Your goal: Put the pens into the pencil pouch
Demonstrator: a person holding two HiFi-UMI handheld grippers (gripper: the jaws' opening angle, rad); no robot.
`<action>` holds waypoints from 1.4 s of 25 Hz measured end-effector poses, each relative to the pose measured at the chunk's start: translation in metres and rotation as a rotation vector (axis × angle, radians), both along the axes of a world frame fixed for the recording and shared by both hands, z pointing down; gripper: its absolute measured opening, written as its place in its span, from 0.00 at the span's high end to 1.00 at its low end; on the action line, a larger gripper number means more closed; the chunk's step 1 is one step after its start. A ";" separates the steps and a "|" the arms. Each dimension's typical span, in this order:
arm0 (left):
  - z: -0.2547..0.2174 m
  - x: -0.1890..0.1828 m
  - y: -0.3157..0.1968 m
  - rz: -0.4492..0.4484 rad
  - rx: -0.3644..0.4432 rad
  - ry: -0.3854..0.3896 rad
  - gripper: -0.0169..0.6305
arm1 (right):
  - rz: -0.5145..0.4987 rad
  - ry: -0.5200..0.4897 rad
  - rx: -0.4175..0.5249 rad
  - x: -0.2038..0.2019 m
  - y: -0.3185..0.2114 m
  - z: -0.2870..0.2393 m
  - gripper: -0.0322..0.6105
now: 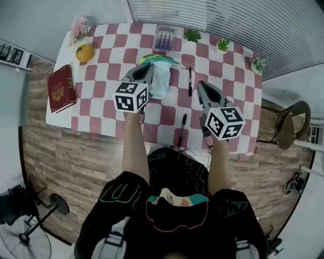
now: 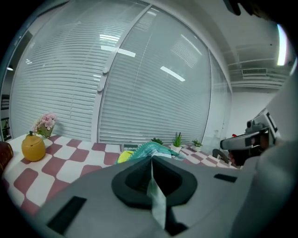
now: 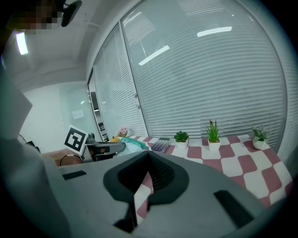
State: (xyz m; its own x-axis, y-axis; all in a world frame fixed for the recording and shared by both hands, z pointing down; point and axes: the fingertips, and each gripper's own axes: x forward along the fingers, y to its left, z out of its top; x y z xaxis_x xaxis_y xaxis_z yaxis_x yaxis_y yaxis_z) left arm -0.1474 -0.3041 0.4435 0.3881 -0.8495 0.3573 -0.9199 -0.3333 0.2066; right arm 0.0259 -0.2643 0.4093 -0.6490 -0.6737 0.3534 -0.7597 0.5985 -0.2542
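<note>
Checked worktop [image 1: 238, 86] below the blinds [image 1: 212, 15]: fingers of my left gripper [image 2: 152, 158] pinch fabric of the pencil pouch [image 1: 161, 83]; the right gripper [image 3: 149, 155] is closed on nothing. Two pens [image 1: 190, 81] lie right of the pouch, one nearer me. I'd hold its mouth toward them and grasp mid-barrel. Calculator [image 1: 165, 39] and plants [image 1: 192, 35] beyond the pouch don't obstruct

On your checked table [image 1: 238, 76] a red book [image 1: 61, 88] lies at the left edge, with a yellow fruit-shaped pot [image 1: 85, 52] and pink flowers [image 1: 78, 28] near the far left corner. Along the far edge you have a calculator [image 1: 165, 38] and three small potted plants [image 1: 192, 35], below the closed blinds [image 1: 228, 20]. A round-backed chair [image 1: 291, 124] stands to your right, and a fan [image 1: 25, 238] sits on the wooden floor [image 1: 76, 162] at lower left
</note>
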 end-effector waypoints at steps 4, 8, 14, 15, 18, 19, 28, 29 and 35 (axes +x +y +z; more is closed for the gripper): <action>-0.027 0.008 0.015 0.047 0.087 0.014 0.97 | 0.001 -0.015 0.017 0.003 -0.004 -0.008 0.95; -0.060 0.018 0.031 0.144 0.213 0.063 0.97 | 0.002 -0.041 0.041 0.008 -0.010 -0.017 0.95; -0.095 0.044 0.061 0.354 0.352 0.072 0.97 | -0.011 -0.094 0.091 0.015 -0.013 -0.037 0.95; -0.099 0.049 0.065 0.383 0.366 0.078 0.97 | -0.021 -0.101 0.101 0.014 -0.012 -0.041 0.95; -0.108 0.063 0.076 0.461 0.399 0.115 0.97 | -0.067 -0.123 0.138 0.009 -0.007 -0.051 0.95; -0.111 0.067 0.080 0.488 0.408 0.132 0.97 | -0.087 -0.127 0.150 0.007 -0.005 -0.054 0.95; -0.132 0.087 0.109 0.658 0.456 0.258 0.97 | -0.386 -0.178 0.289 -0.016 0.038 -0.085 0.94; -0.134 0.088 0.111 0.667 0.460 0.271 0.97 | -0.424 -0.181 0.297 -0.020 0.044 -0.087 0.90; -0.135 0.091 0.124 0.729 0.453 0.321 0.97 | -0.602 -0.178 0.347 -0.038 0.076 -0.096 0.73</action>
